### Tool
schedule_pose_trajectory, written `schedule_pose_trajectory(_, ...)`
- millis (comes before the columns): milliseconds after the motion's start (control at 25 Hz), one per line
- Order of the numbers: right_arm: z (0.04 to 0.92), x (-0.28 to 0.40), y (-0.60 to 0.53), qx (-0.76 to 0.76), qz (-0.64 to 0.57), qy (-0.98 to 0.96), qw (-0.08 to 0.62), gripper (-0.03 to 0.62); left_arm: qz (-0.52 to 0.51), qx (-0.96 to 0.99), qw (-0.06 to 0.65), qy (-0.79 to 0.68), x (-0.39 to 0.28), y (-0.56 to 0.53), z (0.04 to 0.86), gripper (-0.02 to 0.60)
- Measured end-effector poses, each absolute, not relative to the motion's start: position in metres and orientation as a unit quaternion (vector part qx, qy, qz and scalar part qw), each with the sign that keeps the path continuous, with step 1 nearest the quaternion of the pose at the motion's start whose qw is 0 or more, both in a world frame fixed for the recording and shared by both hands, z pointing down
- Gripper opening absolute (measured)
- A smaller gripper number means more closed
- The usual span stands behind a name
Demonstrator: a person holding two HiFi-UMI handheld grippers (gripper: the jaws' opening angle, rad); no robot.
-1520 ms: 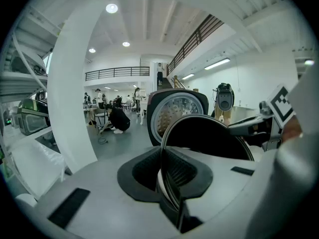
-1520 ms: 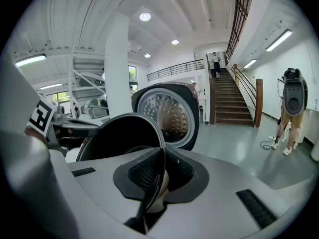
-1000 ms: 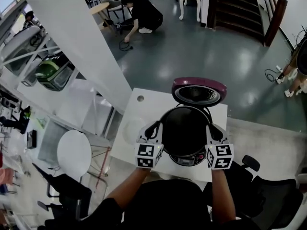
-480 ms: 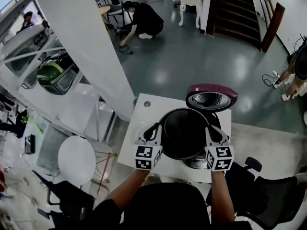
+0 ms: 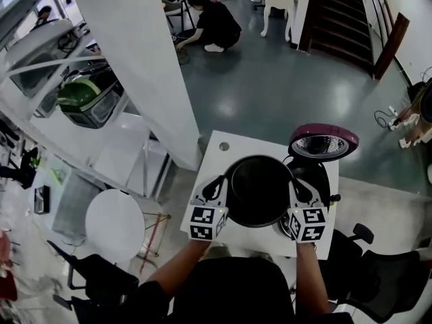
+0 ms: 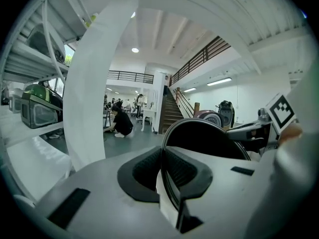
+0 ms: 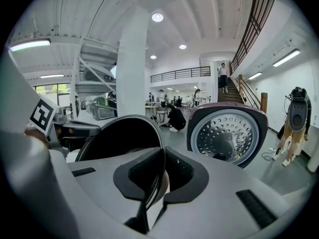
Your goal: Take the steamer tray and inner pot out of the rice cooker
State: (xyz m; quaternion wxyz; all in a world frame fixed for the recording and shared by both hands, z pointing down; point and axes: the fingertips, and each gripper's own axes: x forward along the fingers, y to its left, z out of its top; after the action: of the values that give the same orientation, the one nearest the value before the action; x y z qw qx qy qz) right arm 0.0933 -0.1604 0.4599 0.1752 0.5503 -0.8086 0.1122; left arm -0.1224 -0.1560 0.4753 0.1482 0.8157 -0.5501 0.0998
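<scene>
The black inner pot (image 5: 258, 190) hangs above the white table (image 5: 223, 150), just left of the rice cooker body (image 5: 316, 181). The cooker's purple lid (image 5: 323, 144) stands open. My left gripper (image 5: 217, 186) is shut on the pot's left rim, and my right gripper (image 5: 297, 189) is shut on its right rim. In the left gripper view the thin rim (image 6: 164, 173) runs between the black pads (image 6: 144, 169). In the right gripper view the pot (image 7: 122, 138) fills the left side, its rim clamped in that gripper (image 7: 160, 176), with the perforated inside of the lid (image 7: 225, 135) to the right. No steamer tray is visible.
A broad white pillar (image 5: 135, 66) rises left of the table. A white round stool (image 5: 115, 225) and black chairs (image 5: 368, 268) stand near the table's front. Shelves with a green appliance (image 5: 84, 100) are at the far left. A person (image 5: 216, 22) crouches on the floor behind.
Both grippers have carried the inner pot leftwards, from right over the cooker body to beside it above the table. The cooker's open cavity now shows to the pot's right.
</scene>
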Motion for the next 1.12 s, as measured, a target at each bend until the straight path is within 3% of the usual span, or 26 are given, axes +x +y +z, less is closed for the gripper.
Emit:
schedule_pose_trajectory(400, 0.5, 0.024, -0.153, 0.538, 0.136, -0.805, 0.209, 0.023, 0.109, 0.816, 0.177, -0.539, -0.191, -0.145, 0.516, 0.026)
schedule_pose_trajectory(1120, 0.598, -0.018, -0.172, 0.461, 0.184, -0.823, 0.275, 0.023, 0.125, 0.764, 0.268, -0.574, -0.23, -0.134, 0.61, 0.025)
